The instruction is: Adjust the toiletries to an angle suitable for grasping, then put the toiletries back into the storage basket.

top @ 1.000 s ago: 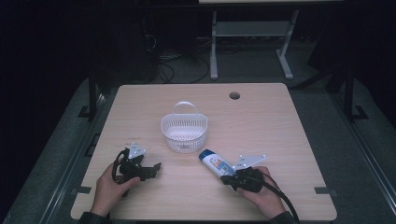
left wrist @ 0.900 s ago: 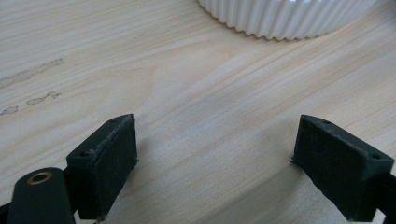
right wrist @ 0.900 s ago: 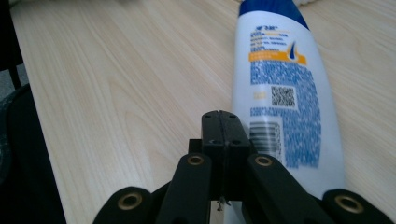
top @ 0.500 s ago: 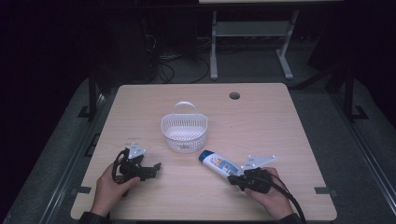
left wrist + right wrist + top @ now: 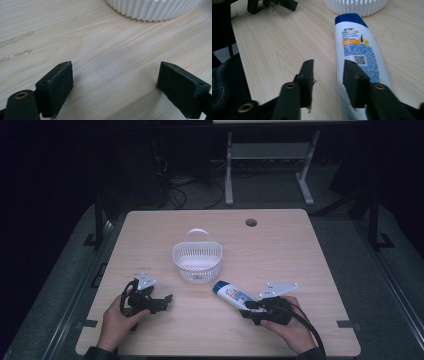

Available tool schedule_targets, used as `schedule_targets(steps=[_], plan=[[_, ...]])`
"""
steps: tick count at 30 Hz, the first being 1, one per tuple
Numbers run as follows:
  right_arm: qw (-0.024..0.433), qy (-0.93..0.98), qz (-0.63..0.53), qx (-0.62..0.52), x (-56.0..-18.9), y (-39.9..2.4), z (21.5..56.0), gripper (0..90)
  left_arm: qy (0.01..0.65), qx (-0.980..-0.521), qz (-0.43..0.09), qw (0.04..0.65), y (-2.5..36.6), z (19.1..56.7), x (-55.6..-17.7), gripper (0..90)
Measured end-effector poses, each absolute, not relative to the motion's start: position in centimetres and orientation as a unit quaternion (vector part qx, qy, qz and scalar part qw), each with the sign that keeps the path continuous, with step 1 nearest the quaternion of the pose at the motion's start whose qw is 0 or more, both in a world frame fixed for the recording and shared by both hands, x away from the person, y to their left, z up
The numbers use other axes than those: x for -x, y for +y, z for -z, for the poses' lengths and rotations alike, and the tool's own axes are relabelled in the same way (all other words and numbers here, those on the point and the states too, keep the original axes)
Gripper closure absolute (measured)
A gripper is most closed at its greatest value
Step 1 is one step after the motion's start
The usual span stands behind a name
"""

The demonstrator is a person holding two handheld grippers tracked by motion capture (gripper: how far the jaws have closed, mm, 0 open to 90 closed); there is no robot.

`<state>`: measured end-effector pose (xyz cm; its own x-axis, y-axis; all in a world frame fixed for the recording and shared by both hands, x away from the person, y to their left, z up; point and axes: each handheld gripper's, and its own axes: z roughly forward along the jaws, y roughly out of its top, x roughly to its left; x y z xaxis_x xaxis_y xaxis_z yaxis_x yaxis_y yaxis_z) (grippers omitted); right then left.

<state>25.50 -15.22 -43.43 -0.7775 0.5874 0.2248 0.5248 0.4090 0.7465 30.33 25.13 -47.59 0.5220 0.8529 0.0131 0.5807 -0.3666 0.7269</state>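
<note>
Right hand-held gripper (image 5: 328,75) – jaws freshly parting – beside bottle (image 5: 359,55)

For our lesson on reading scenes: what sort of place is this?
Probably a lab or workshop set up for recording: a bare wooden table with a cable hole, loose cables on the dark floor, and a metal stand behind.

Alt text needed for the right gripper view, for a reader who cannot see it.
A white shampoo bottle with a blue cap lies flat on a light wooden table, beside the right gripper, whose black jaws have just been opening with nothing between them. A white ribbed basket sits beyond the cap.
</note>
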Motion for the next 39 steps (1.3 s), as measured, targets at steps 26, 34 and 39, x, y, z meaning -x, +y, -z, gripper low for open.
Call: schedule_targets(steps=[26,34,39], plan=[[0.06,0.829,-0.438,-0.342,-28.6,-15.2,41.7,32.0,0.447,-0.802,-0.199,0.342,25.1,47.6,-30.3,12.6],[0.065,0.833,-0.43,-0.343,-29.8,-14.6,41.4,28.0,0.446,-0.803,-0.199,0.342,25.1,47.6,-30.3,12.6],[0.063,0.84,-0.416,-0.342,-30.5,-13.9,41.4,26.2,0.446,-0.803,-0.199,0.342,25.1,47.6,-30.3,12.6]])
